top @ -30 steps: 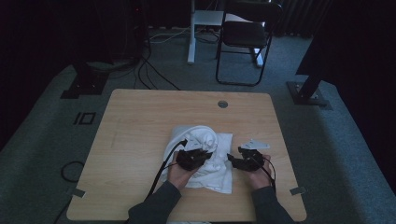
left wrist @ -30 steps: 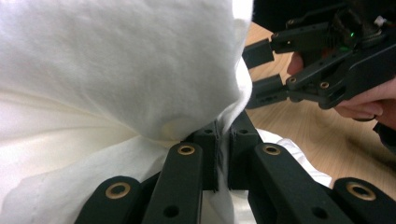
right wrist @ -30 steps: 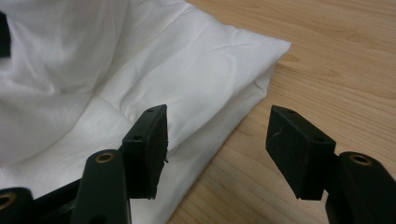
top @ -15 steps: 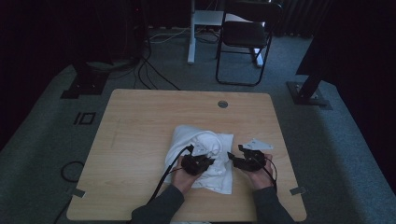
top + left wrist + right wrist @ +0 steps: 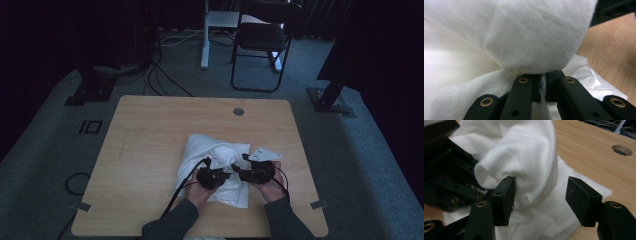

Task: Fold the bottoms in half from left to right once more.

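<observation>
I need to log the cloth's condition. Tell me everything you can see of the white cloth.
The white cloth is soft, matte fabric, crumpled in a heap on the near middle of the wooden table. The left gripper is shut on a bunched-up fold. The right gripper stands open around another fold, one jaw touching it.

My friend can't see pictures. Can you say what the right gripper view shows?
A bunched white cloth stands between the right gripper's open black jaws, on a wooden table. The left gripper holds the cloth from the left side.
</observation>
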